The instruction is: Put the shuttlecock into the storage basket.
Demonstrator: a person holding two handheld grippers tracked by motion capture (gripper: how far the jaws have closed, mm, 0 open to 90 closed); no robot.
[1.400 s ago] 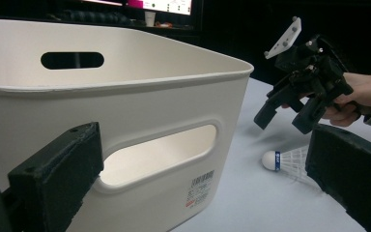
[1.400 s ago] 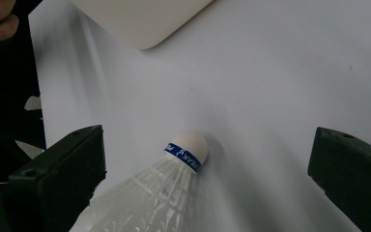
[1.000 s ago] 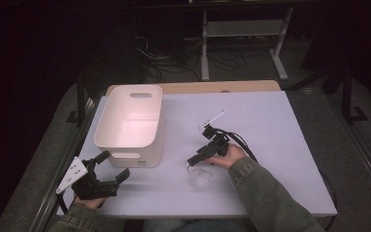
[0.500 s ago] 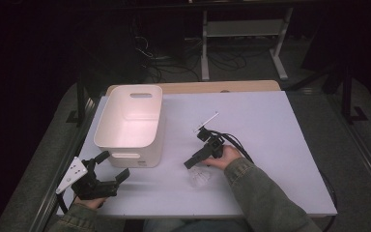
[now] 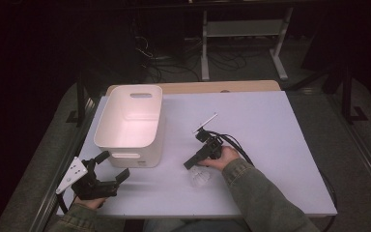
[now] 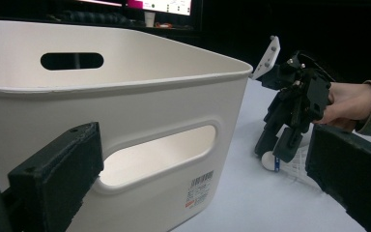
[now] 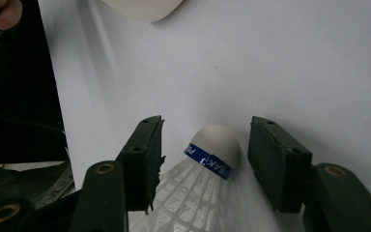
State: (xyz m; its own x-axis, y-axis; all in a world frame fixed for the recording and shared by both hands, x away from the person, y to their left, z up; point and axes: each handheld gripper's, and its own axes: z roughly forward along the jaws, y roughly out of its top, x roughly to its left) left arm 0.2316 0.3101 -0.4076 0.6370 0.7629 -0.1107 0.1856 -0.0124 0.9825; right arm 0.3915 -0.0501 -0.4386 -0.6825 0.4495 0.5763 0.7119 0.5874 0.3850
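Note:
A white shuttlecock (image 5: 199, 178) lies on the pale table (image 5: 270, 125) near the front, its cork banded in blue (image 7: 212, 159). My right gripper (image 5: 191, 164) points down at it, and its jaws have just been closing. The cork sits between the two pads (image 7: 275, 159) with a small gap on the right side; the left pad brushes the feather skirt. The shuttlecock (image 6: 270, 161) lies under that gripper (image 6: 275, 150) in the left gripper view. My left gripper (image 5: 113, 165) rests at the front left corner, open and with nothing between its fingers, facing the white bin (image 5: 135, 157).
The white plastic bin (image 6: 149, 111) with handle slots stands at the left of the table and looks hollow inside. A cable trails from the right gripper across the table. Beyond the table's far edge are dark floor, cables and a metal stand.
The right gripper has shifted slightly toward the shuttlecock and its jaws have narrowed around the cork. The left gripper and the bin have stayed put.

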